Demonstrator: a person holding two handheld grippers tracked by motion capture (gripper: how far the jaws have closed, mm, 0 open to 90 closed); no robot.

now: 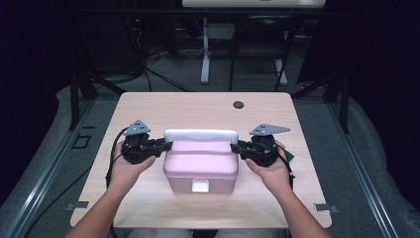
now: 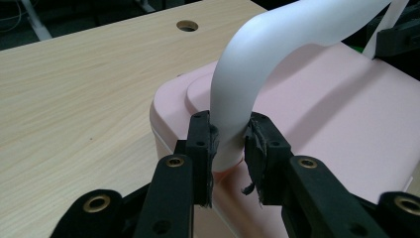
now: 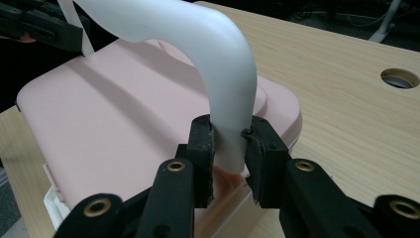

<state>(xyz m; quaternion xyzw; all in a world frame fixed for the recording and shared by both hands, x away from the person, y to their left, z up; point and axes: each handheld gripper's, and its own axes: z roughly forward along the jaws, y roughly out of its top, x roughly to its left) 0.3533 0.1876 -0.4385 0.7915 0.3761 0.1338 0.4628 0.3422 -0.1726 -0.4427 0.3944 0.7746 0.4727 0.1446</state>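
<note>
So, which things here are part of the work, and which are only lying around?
Part of the work:
pink box
white handle
left claw
right claw

Lying around:
green thing by the right hand
table hole

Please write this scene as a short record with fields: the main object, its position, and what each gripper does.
object: pink box with white handle
position: on the wooden table, near the person's edge
handle: raised above the lid
front: white latch faces the person
left hand-held gripper: shut on the handle's left end
right hand-held gripper: shut on the handle's right end
table hole: beyond the box
</note>
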